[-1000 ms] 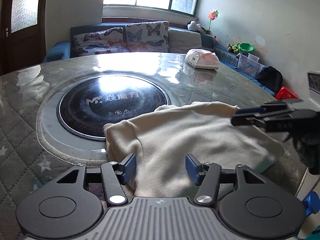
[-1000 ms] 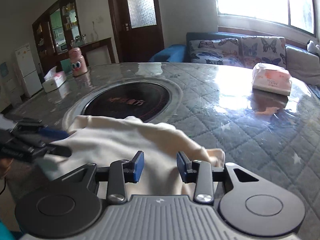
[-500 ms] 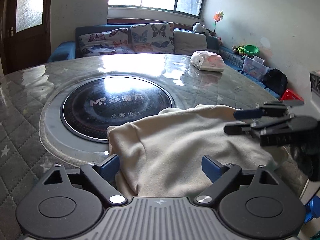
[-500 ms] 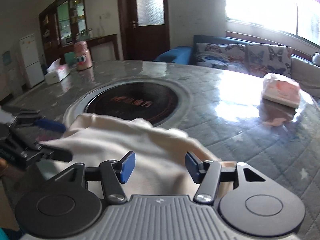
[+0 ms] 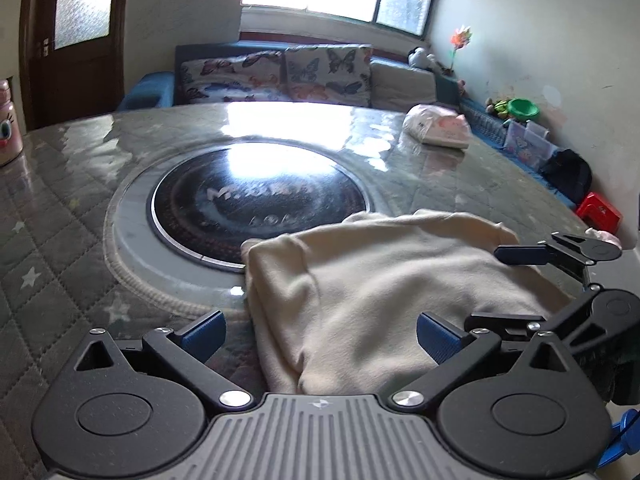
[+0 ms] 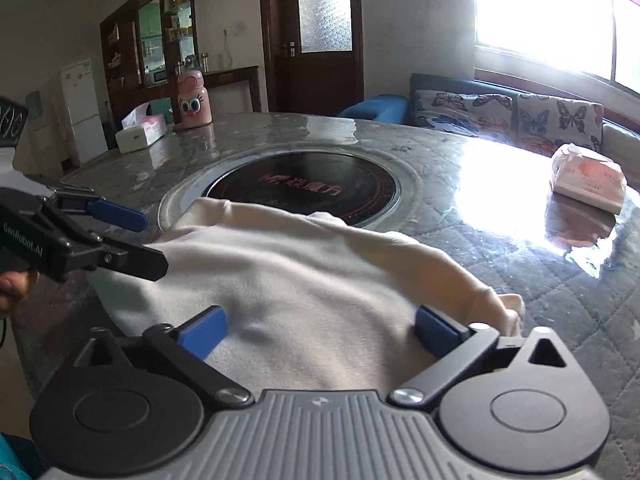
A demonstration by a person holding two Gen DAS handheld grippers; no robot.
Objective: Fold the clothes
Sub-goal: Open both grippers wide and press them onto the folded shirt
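Note:
A cream garment (image 5: 380,288) lies folded in a soft heap at the near edge of the round table (image 5: 60,240), its far edge lapping onto the black cooktop disc (image 5: 260,208). My left gripper (image 5: 320,336) straddles the garment's near left side, jaws opening wide, pads clear of the fabric. In the right wrist view the same garment (image 6: 300,272) spreads between the blue pads of my right gripper (image 6: 320,330), whose jaws are also opening and press on nothing. Each gripper shows in the other's view: the right gripper (image 5: 508,288) at the right, the left gripper (image 6: 136,240) at the left.
A wrapped tissue pack (image 6: 586,178) lies on the table's far right side. A pink bottle (image 6: 194,100) and a white tissue box (image 6: 140,132) stand at the far left edge. A sofa with butterfly cushions (image 5: 280,76) runs behind the table under the window.
Both grippers' jaws have spread from half closed to wide apart over the garment. The right gripper has shifted a little across the cloth; the left has stayed put.

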